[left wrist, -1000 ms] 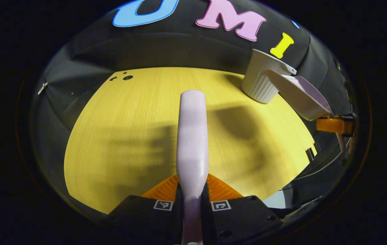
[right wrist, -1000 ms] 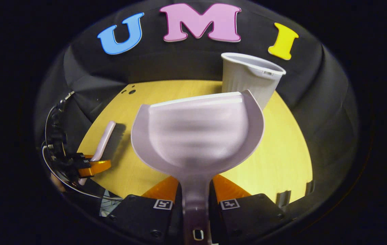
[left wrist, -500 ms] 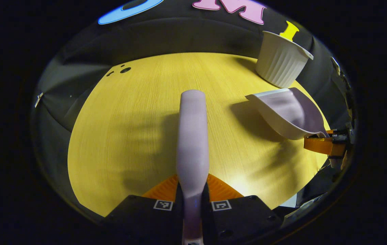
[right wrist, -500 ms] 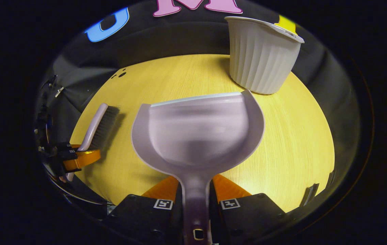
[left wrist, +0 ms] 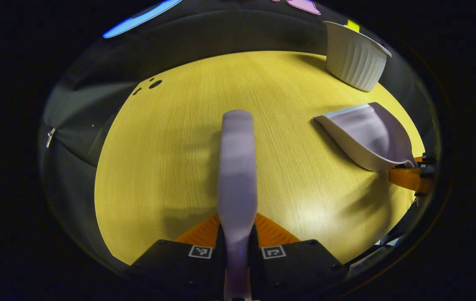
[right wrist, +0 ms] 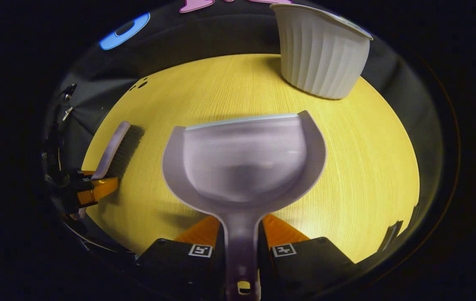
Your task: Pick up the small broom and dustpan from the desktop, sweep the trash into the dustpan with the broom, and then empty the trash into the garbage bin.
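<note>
Two tools gripped, bin dump looks finished

Left gripper view: my left tongs (left wrist: 236, 240) are closed on the small broom (left wrist: 237, 167), its handle running up the middle toward 12 o'clock. Since a second ago the dustpan (left wrist: 367, 136) has dropped away from the garbage bin (left wrist: 356, 56) at 1 o'clock and now hangs low over the tabletop (left wrist: 171, 146) at 3 o'clock, in my right tongs (left wrist: 409, 177).

Right gripper view: my right tongs (right wrist: 241, 246) are clamped on the dustpan (right wrist: 242, 163) handle; the pan's scoop is level and I can make out no trash in it. The garbage bin (right wrist: 321, 58) stands at 1 o'clock, apart from the pan lip, where a second ago the lip was up against it. I judge the emptying done. The small broom (right wrist: 114, 146) sits at 9 o'clock.

Yellow wood-grain tabletop shows no litter; black cloth walls the booth behind.
</note>
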### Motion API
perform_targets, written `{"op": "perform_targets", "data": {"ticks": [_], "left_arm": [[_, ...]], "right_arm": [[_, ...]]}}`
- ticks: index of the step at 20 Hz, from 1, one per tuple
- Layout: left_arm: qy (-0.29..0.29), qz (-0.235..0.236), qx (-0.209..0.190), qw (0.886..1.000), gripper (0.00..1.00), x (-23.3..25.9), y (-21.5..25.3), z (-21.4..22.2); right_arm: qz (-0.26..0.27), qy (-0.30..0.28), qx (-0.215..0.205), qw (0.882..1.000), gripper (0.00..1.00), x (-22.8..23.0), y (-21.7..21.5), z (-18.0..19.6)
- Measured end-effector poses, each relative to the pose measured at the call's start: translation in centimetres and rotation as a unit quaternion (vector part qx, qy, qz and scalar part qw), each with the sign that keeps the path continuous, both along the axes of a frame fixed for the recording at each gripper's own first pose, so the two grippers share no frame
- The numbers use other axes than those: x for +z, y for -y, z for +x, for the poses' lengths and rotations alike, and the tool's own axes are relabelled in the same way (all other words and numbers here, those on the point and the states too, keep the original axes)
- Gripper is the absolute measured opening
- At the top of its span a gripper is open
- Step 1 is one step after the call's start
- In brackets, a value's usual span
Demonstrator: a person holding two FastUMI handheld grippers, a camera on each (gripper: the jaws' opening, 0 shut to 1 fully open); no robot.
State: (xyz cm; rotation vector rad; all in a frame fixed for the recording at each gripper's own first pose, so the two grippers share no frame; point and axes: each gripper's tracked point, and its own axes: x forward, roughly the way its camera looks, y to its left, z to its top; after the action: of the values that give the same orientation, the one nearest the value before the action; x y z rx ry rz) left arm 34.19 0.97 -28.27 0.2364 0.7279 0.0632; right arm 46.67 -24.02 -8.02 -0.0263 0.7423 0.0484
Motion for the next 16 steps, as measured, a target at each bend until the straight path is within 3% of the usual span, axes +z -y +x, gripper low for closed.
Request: {"op": "perform_targets", "data": {"ticks": [2,3,4,5,6,7,8,10,13,16], "left_arm": [[-0.001,0.002,0.008,1.0,0.29,-0.2,-0.1,0.1],[-0.001,0.003,0.013,1.0,0.29,-0.1,-0.2,-0.2],[-0.001,-0.002,0.013,1.0,0.31,-0.1,0.1,-0.4],[0.002,-0.012,0.012,1.0,0.3,0.1,0.4,-0.8],[0.006,-0.028,0.007,1.0,0.46,0.3,1.0,-1.1],[0.014,-0.044,0.004,0.999,0.51,0.7,1.6,-1.5],[0.025,-0.055,0.005,0.998,0.66,1.7,1.9,-1.9],[0.047,-0.07,0.004,0.996,0.98,2.6,2.3,-3.3],[0.101,-0.081,-0.008,0.992,0.98,6.1,2.9,-6.0],[0.209,-0.047,-0.021,0.977,0.98,12.1,2.8,-8.8]], "right_arm": [[0.001,-0.001,0.003,1.0,0.38,0.3,0.1,0.0],[-0.002,0.0,0.006,1.0,0.31,0.2,0.0,-0.1],[-0.003,0.002,0.011,1.0,0.4,0.3,-0.1,-0.2],[0.003,0.002,0.017,1.0,0.43,0.3,-0.4,-0.4],[0.008,0.006,0.02,1.0,0.57,0.6,-0.9,-0.5],[0.008,0.012,0.021,1.0,0.7,1.1,-1.0,-0.5],[0.006,0.019,0.022,1.0,0.99,1.9,-1.0,-0.8],[-0.001,0.044,0.024,0.999,0.99,3.6,-1.1,-1.8],[-0.016,0.102,0.027,0.994,0.99,7.9,-1.2,-3.5],[-0.025,0.188,0.02,0.982,0.99,14.1,-1.5,-5.5]]}}
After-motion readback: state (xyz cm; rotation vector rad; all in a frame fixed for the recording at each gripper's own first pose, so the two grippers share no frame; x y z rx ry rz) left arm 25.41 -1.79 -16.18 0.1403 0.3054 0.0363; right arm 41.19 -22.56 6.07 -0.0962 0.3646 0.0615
